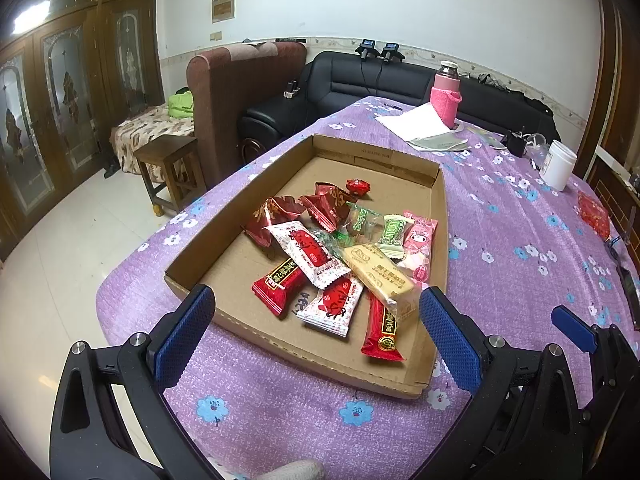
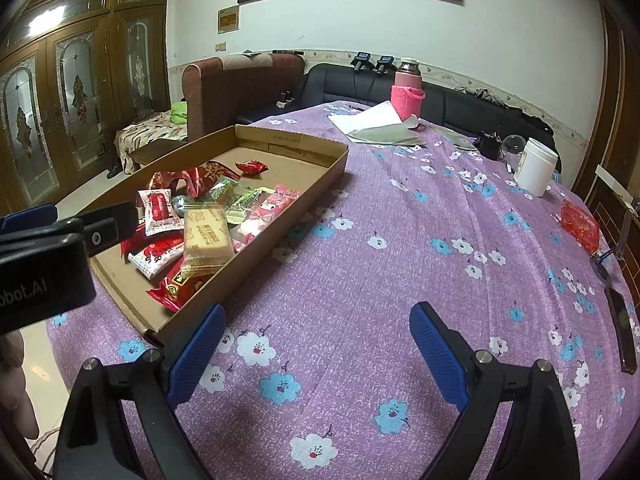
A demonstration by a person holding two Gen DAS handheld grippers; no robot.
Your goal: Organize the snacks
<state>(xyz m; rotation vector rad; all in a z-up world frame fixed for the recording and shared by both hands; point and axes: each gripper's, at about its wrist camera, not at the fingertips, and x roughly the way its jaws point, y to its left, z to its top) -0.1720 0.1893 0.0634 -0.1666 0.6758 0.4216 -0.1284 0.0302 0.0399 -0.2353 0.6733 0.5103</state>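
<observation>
Two grippers hang over a table under a purple flowered cloth (image 2: 360, 264), both spread wide and gripping nothing. The left gripper (image 1: 316, 336) sits at the near end of a shallow cardboard tray (image 1: 224, 224); the right gripper (image 2: 316, 344) is over bare cloth just right of the tray (image 2: 320, 168).

Much is cut off. Both gripper bodies run out of the bottom edge, and in the right view the left gripper's black housing blocks the tray's near left corner, its white lettering clipped to "obot.AI". A hand shows only as a blur at the left edge there. Writing on the snack wrappers is too small to read, as is the print along the tray's far wall.

Snacks lie heaped in the near half of the tray: a tan biscuit pack (image 1: 378, 270) on top, glossy red bars (image 1: 278, 286), white-and-red pouches (image 1: 310, 254), crinkled dark red wrappers (image 1: 272, 216), green sweets (image 1: 394, 230), a pink cartoon packet (image 1: 418, 236) by the right wall, and one small red sweet (image 1: 358, 187) apart farther back. The fingers carry blue pads (image 1: 184, 332) with a fine dimpled texture.

Farther back stand a flask in a pink knitted sleeve (image 1: 446, 96), loose papers (image 1: 420, 124) and a white jar (image 1: 558, 164).
</observation>
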